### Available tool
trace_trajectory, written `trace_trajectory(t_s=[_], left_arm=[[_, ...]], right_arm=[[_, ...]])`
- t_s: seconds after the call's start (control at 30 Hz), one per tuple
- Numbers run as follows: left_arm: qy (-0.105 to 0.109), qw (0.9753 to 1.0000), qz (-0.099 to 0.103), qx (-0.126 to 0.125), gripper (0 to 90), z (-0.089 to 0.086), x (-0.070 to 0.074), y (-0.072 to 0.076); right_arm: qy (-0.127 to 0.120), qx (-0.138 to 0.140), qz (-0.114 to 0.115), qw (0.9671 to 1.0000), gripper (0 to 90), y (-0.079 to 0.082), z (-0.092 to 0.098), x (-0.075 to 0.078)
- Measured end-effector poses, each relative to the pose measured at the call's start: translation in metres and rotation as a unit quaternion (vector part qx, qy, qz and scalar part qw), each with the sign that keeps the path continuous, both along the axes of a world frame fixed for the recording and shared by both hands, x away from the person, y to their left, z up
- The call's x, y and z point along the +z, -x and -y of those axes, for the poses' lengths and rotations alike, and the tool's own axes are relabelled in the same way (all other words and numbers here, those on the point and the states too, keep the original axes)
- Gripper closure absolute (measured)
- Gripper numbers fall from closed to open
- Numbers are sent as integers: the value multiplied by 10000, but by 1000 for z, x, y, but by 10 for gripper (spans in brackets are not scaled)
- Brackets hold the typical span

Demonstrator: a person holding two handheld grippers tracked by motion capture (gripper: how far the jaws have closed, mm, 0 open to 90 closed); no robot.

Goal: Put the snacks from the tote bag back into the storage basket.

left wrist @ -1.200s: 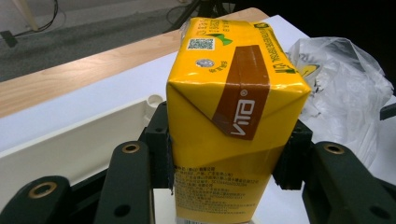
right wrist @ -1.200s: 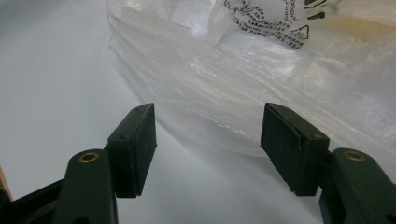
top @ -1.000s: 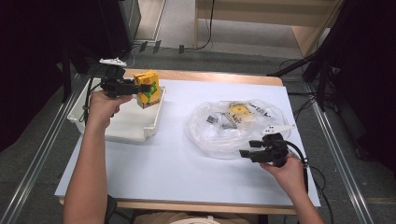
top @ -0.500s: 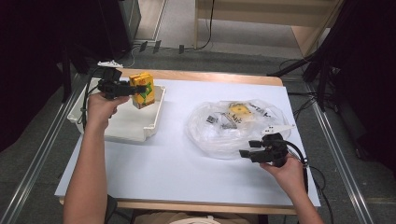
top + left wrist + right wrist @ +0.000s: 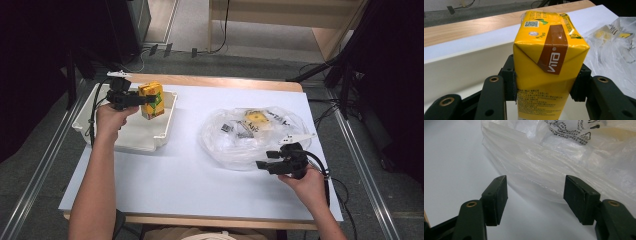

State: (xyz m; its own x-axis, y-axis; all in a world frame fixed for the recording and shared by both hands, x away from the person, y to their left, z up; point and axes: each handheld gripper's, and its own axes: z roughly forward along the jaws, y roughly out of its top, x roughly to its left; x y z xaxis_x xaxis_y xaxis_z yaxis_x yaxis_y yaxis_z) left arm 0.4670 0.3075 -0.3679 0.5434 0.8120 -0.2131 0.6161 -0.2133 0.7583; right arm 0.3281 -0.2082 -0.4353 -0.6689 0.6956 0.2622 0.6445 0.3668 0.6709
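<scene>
A yellow drink carton (image 5: 152, 99) with a brown stripe is held upright over the white tray (image 5: 95, 132) at the table's left. My left gripper (image 5: 145, 100) is shut on the carton (image 5: 546, 67), its jaws pressing both sides. A clear plastic bag (image 5: 240, 142) lies at the right of the table, with a yellow item (image 5: 257, 118) and printed packets inside. My right gripper (image 5: 263, 163) stands open at the bag's near edge. Between its jaws, in the right gripper view, lies the bag's rim (image 5: 544, 170), untouched.
The tabletop is white (image 5: 190, 185) with a wooden far edge (image 5: 235, 82). Metal rails (image 5: 367, 160) run along both sides of the table. Cables and dark stands sit on the floor beyond.
The left gripper has carried the carton a little left and toward the tray's far end. The right gripper has stayed put by the bag.
</scene>
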Motion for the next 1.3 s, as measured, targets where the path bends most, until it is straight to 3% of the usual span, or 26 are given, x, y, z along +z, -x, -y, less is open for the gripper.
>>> trace_trajectory(t_s=[0.7,0.93,1.3], left_arm=[[-295,9995,-52,-32,522,14,-25,-8],[-275,9996,62,-22,522,17,-33,-9],[-311,9993,-68,-178,520,14,-39,-5]], right_arm=[[45,15,-29,10000,368,-1,0,-2],[53,13,-26,10000,368,-1,0,-2],[57,10,-25,10000,367,-1,1,-2]])
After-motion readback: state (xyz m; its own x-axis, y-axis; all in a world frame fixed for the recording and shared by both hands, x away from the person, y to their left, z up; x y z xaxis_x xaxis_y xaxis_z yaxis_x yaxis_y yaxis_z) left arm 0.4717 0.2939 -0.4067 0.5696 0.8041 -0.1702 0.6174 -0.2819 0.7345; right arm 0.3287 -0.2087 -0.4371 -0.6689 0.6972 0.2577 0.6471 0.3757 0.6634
